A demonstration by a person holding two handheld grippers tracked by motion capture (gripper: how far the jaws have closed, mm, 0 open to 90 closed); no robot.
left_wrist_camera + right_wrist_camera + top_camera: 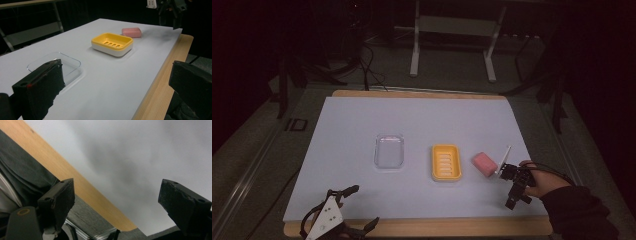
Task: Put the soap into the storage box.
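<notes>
Nothing is picked up yet: both the left gripper and right gripper have wide-open, empty jaws, so next I think the right one must reach to its 10 o'clock for the pink soap beside the yellow dish.

We see a wooden table covered almost edge to edge by a white sheet, with bare wood showing along the near and far edges. Near the sheet's middle lies a clear plastic tray; at its 3 o'clock, close by, sits a yellow soap dish on a white base. A pink soap bar lies flat on the sheet just beyond at 3 o'clock.
</notes>
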